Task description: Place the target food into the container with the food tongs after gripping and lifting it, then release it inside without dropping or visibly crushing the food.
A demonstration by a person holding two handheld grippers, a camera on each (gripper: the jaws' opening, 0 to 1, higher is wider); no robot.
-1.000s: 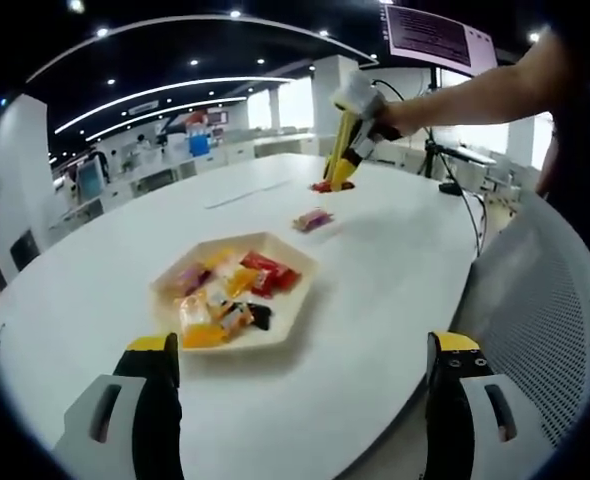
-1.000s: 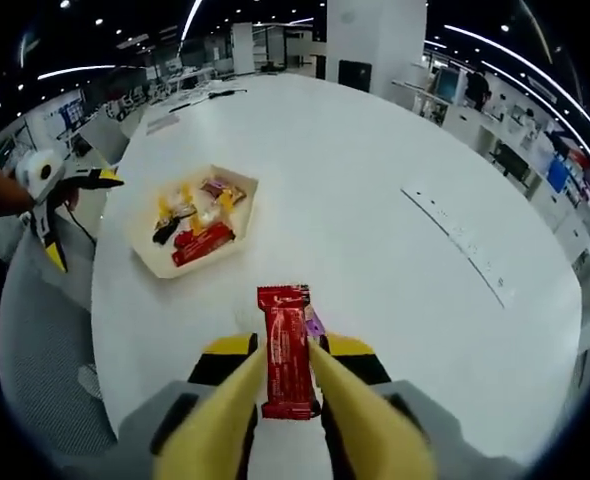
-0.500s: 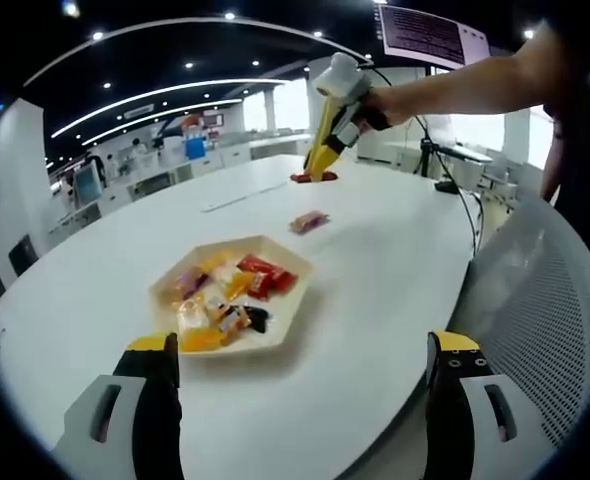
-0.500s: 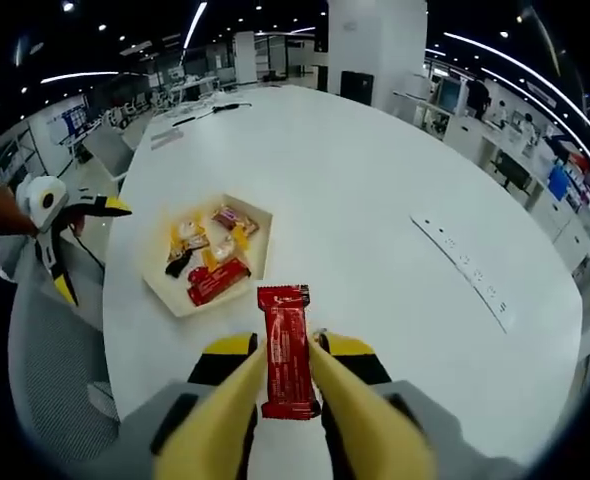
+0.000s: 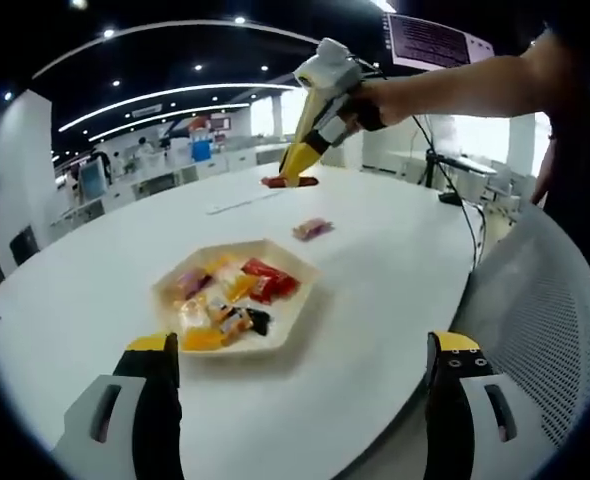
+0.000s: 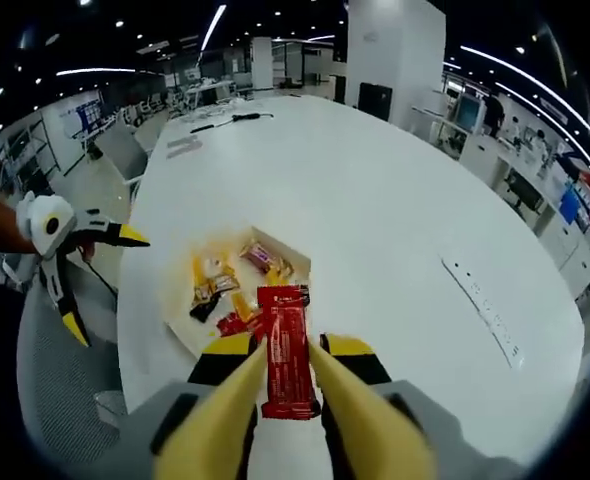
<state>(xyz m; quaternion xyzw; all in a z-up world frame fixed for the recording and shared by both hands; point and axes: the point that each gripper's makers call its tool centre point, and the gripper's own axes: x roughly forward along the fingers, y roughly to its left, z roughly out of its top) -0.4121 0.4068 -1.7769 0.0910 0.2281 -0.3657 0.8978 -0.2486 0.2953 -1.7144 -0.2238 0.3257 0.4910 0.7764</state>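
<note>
A cream hexagonal tray holding several wrapped snacks sits on the white table. My left gripper is open in front of it, jaws wide apart with nothing between them. Beyond the tray, the right gripper hangs in the air, shut on a red wrapped bar. In the right gripper view, my right gripper grips the red bar lengthwise, directly above the tray. The left gripper shows open at the left. A pink wrapped candy lies on the table past the tray.
A grey mesh chair stands at the table's right edge, and the chair also shows below the left gripper. A long cable slot runs across the table's far side. A screen on a stand is behind the person's arm.
My right gripper has lifted the red bar off the table and carried it over the tray. The left gripper has stayed open in place.
</note>
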